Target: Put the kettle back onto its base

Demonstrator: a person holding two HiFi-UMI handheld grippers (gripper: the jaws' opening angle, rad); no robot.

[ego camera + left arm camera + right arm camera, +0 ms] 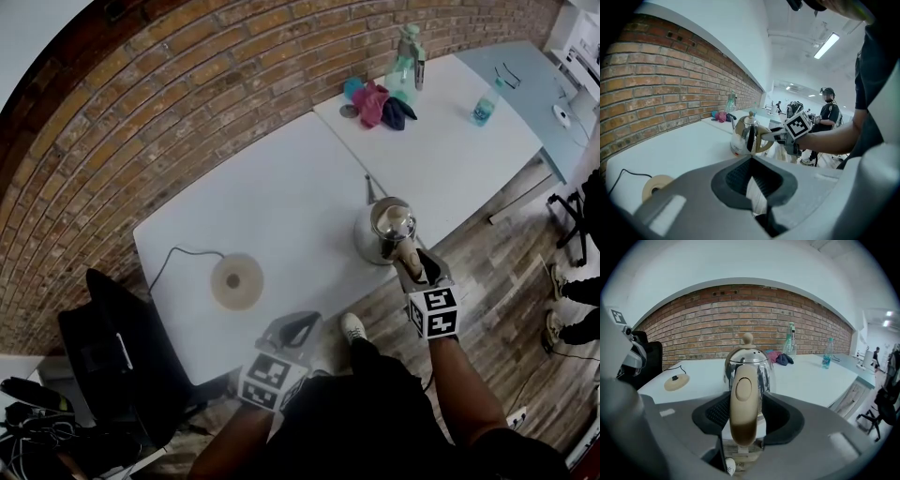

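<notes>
- Setting: a brick wall runs across the upper left of the head view. A white table stands against it, with wood flooring below.
- Kettle: a polished metal body with a lid knob. It appears to stand on the table near the edge, right of centre in the head view, and has not yet been lifted.
- Base: a round tan disc with a cord, at the lower left of the table. It lies well apart from the kettle and nothing stands on it.
- Right tool: its jaws are clamped on either side of the kettle's beige handle, which fills the centre of the right gripper view.
- Left tool: it hangs at the table's near edge, low in the head view. Its jaws are a little apart with nothing between them.
- Step in hand, as judged: the grasp looks made and the carry is still to come.
- Next move, as judged: lift the kettle clear, keep it upright, carry it leftward across the table, centre it above the disc and lower it straight down. The left tool could steady the base if it slides.
</notes>
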